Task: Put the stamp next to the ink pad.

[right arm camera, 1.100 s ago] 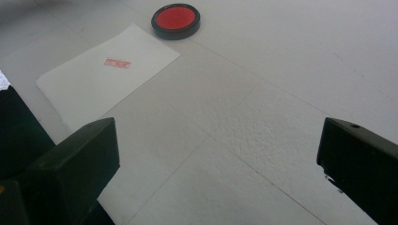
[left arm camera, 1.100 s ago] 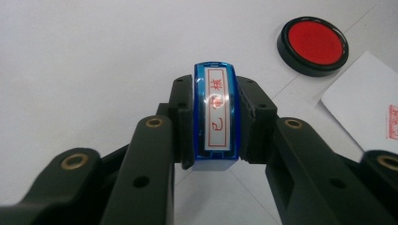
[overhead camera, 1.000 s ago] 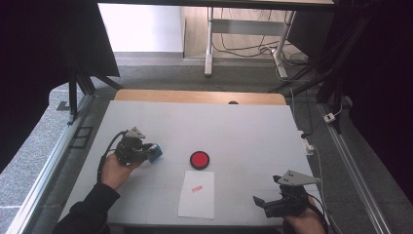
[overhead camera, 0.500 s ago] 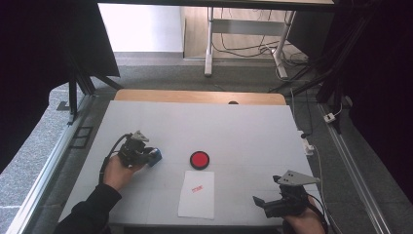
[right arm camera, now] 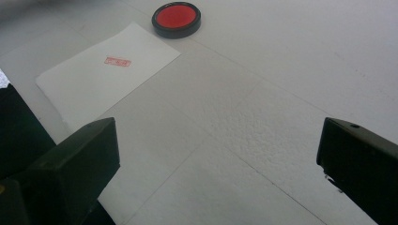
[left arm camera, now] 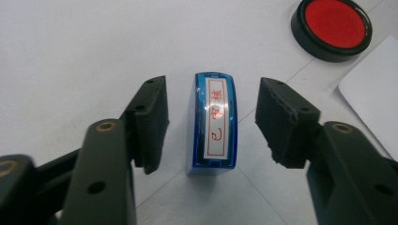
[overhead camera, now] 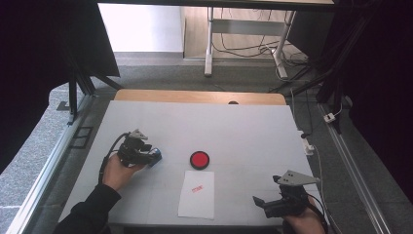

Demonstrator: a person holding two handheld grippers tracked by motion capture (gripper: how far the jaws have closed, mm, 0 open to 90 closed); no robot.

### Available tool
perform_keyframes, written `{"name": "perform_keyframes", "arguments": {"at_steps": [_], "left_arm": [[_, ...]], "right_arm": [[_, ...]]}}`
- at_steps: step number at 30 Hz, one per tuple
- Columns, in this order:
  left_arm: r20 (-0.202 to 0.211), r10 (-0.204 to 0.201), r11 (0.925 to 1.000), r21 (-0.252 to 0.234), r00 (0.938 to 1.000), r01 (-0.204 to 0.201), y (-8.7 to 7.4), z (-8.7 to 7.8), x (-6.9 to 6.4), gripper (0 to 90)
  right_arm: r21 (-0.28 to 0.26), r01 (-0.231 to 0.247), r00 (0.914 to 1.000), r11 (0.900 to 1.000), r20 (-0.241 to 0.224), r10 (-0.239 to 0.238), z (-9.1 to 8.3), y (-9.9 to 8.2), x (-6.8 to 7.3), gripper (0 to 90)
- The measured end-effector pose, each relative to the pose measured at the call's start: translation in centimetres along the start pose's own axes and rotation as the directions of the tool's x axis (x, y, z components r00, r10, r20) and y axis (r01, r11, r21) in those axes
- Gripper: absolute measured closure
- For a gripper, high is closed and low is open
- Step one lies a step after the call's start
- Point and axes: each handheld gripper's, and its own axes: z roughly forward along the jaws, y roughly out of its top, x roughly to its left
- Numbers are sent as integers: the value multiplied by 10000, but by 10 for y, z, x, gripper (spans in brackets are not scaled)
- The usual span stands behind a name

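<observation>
Grey carpet floor (overhead camera: 160, 78), dark surroundings

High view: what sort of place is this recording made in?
Probably a lab or workshop recording station, not a home: a white-covered table fenced by dark framing, loose cables on the floor behind, and another bench's metal legs beyond.

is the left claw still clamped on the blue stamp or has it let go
Let go: the left claw has just been opening, and gaps show on both sides of the blue stamp, which stands on the table between its jaws.
</observation>
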Motion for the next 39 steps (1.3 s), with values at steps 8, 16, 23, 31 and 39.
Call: {"name": "perform_keyframes", "arguments": {"at_steps": [8, 16, 23, 31, 39], "left_arm": [[130, -23, 9983, -576, 9999, 31, 1, -12, 1, 270], [358, -75, 9961, -877, 9993, 106, 3, -24, -2, 133], [884, -412, 9912, -1220, 9952, 518, 5, -33, -6, 70], [970, -502, 9927, -1042, 9940, 603, 0, -41, -9, 29], [1107, -460, 9890, -1345, 9928, 609, -9, -56, -16, 9]], "right_arm": [[32, 16, 10000, 10000, -33, -16, 0, 0, 0, 0], [19, 32, 10000, 10000, -45, -32, 1, 0, 1, 0], [77, 42, 10000, 10000, -34, -42, 0, 0, 0, 0], [113, 107, 9999, 9999, -101, -106, 1, 1, 1, 0], [81, 105, 9999, 9999, -126, -104, 1, 0, 1, 0]]}}
